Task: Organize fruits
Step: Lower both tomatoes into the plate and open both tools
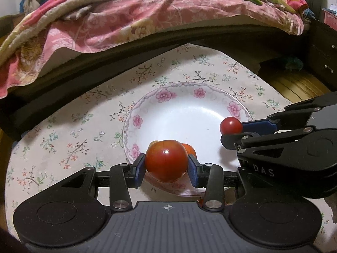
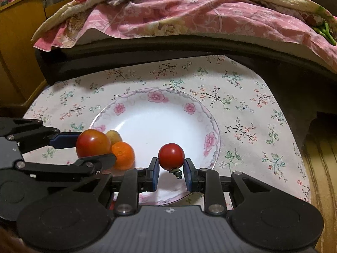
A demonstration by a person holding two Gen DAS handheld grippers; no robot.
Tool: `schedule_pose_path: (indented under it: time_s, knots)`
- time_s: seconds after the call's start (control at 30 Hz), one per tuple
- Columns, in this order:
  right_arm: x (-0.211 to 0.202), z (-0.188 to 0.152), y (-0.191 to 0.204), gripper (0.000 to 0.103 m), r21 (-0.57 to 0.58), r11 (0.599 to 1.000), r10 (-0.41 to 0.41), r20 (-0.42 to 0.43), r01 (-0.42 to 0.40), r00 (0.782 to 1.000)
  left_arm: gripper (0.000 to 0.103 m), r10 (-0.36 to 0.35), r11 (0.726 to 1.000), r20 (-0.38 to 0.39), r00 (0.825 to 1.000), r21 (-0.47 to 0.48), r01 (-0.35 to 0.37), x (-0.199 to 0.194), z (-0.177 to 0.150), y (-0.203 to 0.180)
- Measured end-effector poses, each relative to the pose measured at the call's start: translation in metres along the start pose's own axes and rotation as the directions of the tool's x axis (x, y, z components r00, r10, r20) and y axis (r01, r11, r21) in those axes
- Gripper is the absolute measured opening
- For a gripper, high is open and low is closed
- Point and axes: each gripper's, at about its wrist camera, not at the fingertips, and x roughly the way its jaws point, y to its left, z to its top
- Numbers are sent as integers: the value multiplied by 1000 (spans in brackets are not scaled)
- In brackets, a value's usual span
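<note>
Over the flowered plate at mid-frame — both hand-held grippers carry fruit.
Low in the left wrist view, the left hand-held gripper clamps a large red tomato above the plate's near rim, beside an orange and a small yellowish fruit lying in the plate. At lower centre of the right wrist view, the right hand-held gripper pinches a small cherry tomato — stem down. A floral cloth covers the bench; a pink quilt fills the top.

Two tomatoes, one orange, one plate.
</note>
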Motion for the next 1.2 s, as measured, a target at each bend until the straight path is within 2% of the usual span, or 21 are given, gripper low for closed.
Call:
schedule_pose_path:
  time_s: [0.33, 0.97, 1.13, 1.2]
  knots:
    - [7, 10, -10, 30, 48, 999, -4, 31, 2, 1000, 49, -12, 1000, 41, 999, -16, 13, 6, 11, 3]
    - [11, 14, -20, 31, 134, 991, 7, 40, -12, 999, 50, -28, 998, 50, 998, -55, 31, 11, 19, 8]
    - [10, 13, -21, 32, 143, 990, 1, 41, -7, 999, 52, -25, 998, 62, 998, -60, 29, 12, 21, 7]
    - [9, 13, -22, 32, 148, 989, 3, 44, -9, 999, 57, -9, 998, 72, 997, -58, 14, 11, 23, 7]
